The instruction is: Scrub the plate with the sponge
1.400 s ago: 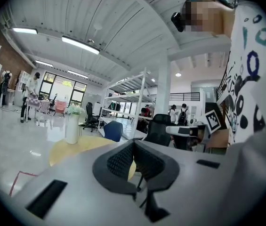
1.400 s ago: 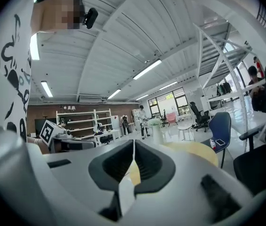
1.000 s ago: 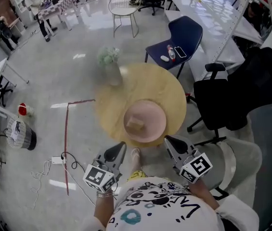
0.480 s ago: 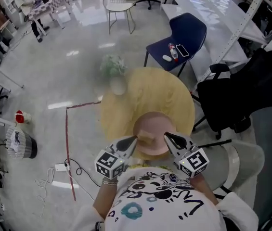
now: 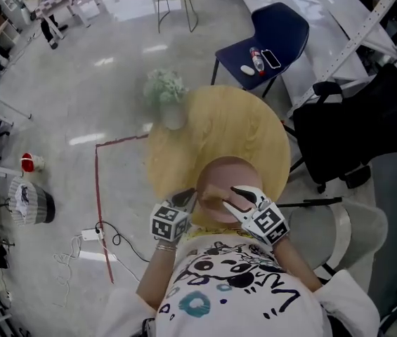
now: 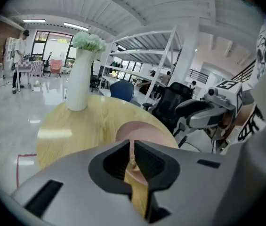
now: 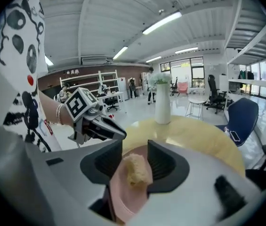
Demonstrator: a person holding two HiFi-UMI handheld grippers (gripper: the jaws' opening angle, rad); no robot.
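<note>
A pink plate (image 5: pixel 233 177) lies on the near side of the round wooden table (image 5: pixel 233 132), with a tan sponge (image 5: pixel 211 192) on its near-left part. My left gripper (image 5: pixel 190 197) hangs shut and empty at the plate's near-left edge; its own view shows the jaws (image 6: pixel 132 147) nearly touching, with the plate (image 6: pixel 142 130) just beyond. My right gripper (image 5: pixel 235 196) hovers over the plate's near edge. Its jaws (image 7: pixel 135 157) have just been opening and now stand apart on either side of the sponge (image 7: pixel 135 169), not pressing it, above the plate (image 7: pixel 123 192).
A white vase of pale flowers (image 5: pixel 166 100) stands at the table's far-left edge. Beyond the table is a blue chair (image 5: pixel 279 34) holding small items, and a black office chair (image 5: pixel 353 132) stands to the right. Red tape (image 5: pixel 98 209) marks the floor at left.
Both grippers have come forward and down from in front of my body to the near edge of the plate. The right gripper's jaws have gone from shut to open around the sponge.
</note>
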